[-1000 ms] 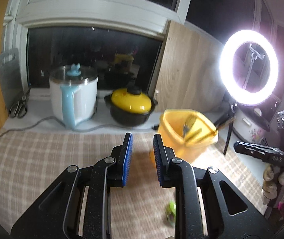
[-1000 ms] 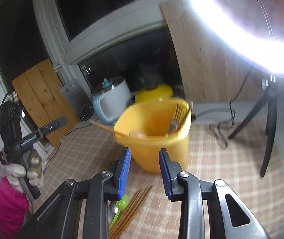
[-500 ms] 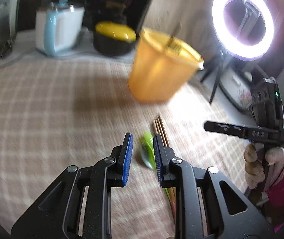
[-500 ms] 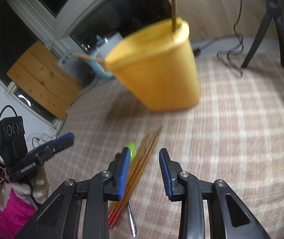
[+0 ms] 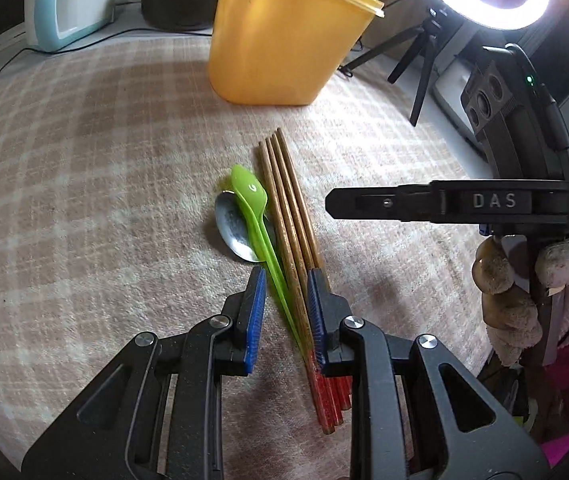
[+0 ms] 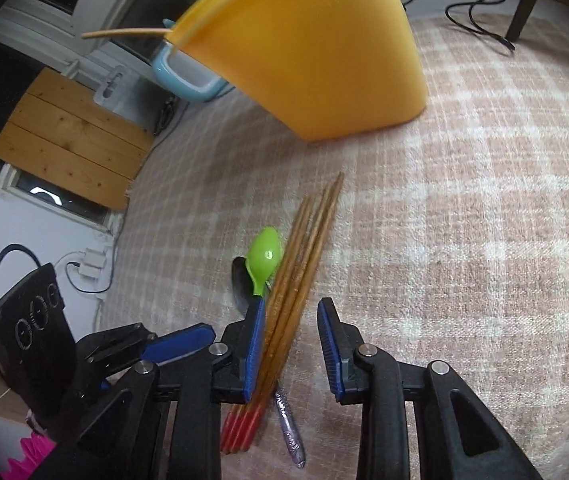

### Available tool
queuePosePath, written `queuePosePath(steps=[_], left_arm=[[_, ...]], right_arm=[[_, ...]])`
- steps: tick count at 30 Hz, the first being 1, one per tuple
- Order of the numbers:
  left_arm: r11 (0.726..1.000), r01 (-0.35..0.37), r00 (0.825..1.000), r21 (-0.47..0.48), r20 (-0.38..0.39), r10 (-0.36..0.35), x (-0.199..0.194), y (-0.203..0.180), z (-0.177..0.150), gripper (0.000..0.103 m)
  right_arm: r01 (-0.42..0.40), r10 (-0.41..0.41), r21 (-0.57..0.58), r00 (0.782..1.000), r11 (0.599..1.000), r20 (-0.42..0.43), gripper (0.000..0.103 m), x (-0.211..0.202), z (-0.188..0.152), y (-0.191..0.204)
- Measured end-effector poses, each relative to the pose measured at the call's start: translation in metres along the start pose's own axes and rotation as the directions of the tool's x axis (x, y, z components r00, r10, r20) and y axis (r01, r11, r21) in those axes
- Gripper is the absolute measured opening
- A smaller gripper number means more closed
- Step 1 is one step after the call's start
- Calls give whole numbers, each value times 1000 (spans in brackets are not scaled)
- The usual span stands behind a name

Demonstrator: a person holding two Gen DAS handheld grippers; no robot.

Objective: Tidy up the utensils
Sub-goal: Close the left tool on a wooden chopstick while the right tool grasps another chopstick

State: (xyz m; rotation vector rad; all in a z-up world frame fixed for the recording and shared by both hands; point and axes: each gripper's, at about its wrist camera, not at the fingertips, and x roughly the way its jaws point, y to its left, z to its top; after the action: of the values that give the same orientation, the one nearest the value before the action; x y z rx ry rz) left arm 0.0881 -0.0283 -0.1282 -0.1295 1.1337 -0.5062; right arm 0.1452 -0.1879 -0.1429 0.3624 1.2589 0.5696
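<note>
Lengthwise, chopsticks [image 5: 290, 216] with tips toward yellow bin [image 5: 280, 36], red ends nearest.

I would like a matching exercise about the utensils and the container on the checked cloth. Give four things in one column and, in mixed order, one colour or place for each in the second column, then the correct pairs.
Things:
1. plastic spoon
2. metal spoon
3. chopsticks
4. container

Descriptions:
A. wooden brown with red ends
B. stands upright beyond the utensils, yellow
C. bright green, lies across another utensil
D. silver, partly under a green utensil

Pairs: 1-C, 2-D, 3-A, 4-B
</note>
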Motion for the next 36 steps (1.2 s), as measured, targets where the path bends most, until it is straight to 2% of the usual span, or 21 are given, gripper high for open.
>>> queuePosePath(steps=[7, 11, 18, 24, 28, 34, 36], left_arm=[[997, -61, 998, 44, -15, 62, 12, -11, -3, 20], [997, -52, 998, 50, -27, 53, 18, -12, -2, 20], [993, -91, 995, 69, -44, 94, 29, -12, 0, 20], [991, -103, 993, 87, -45, 107, 30, -13, 2, 20], [988, -120, 991, 98, -48, 125, 31, -15, 3, 20], [980, -143, 986, 136, -67, 153, 36, -19, 6, 18], [979, -151, 984, 137, -73, 162, 41, -19, 8, 12]], right_arm=[[38, -37, 15, 999, 999, -27, 24, 11, 5, 4], [48, -47, 10, 998, 999, -34, 23, 18, 8, 9], [70, -69, 11, 996, 998, -56, 19, 29, 9, 14], [104, -105, -7, 992, 995, -68, 12, 33, 9, 17], [138, -141, -39, 986, 990, -86, 9, 34, 10, 20], [201, -212, -103, 971, 974, -111, 8, 40, 14, 31], [215, -229, -120, 966, 969, -120, 8, 41, 15, 33]])
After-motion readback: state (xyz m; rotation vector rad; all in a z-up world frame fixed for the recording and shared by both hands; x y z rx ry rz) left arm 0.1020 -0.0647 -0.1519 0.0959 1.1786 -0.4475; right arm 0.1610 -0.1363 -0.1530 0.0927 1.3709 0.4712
